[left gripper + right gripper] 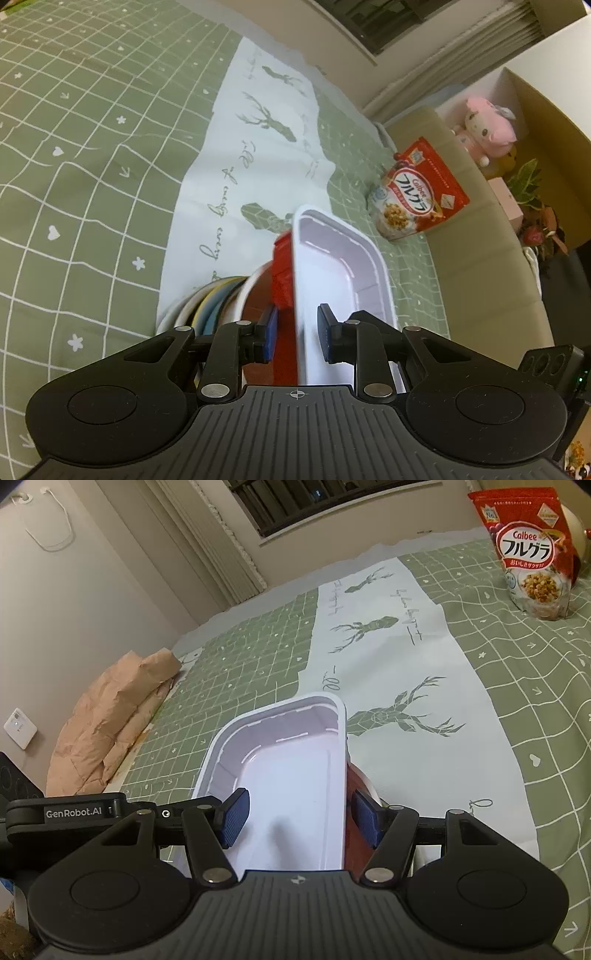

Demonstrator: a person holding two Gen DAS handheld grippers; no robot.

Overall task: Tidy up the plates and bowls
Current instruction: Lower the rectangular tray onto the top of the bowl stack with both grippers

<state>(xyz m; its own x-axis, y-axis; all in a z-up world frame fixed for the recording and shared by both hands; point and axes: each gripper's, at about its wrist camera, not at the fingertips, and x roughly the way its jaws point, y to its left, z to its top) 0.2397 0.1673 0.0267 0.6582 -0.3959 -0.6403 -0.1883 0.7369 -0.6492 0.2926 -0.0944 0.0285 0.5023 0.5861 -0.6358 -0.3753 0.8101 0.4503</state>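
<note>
A white rectangular tray [341, 273] with a raised rim and a pale, empty inside sits at the centre of both views, resting on a red container [282, 275] of which only an edge shows beside it. In the left wrist view that red edge lies against the tray's left side, and next to it stands a white bowl [242, 295] with a stack of plates [207, 306] nested behind, their rims white, yellow and blue-grey. The left gripper [295, 328] has its jaws set fairly wide on either side of the tray's near left wall; its blue pads [327, 330] stand clear of the rim, so it grips nothing. In the right wrist view the right gripper [299, 818] likewise straddles the tray's [295, 775] right wall, one pad [232, 818] over the tray's inside and the other outside by the red container [354, 834]; its jaws are parted and not pressed on the wall. All of this rests on a white runner printed with deer [388, 657], laid over a green checked cloth [524, 709]. A red cereal bag [532, 550] stands near the far edge of the cloth, well apart from the tray. A crumpled peach-coloured cloth [110, 716] lies at the cloth's left edge by the wall, and in the left wrist view a pink plush toy [487, 125] sits beyond a beige cushion [480, 258].
</note>
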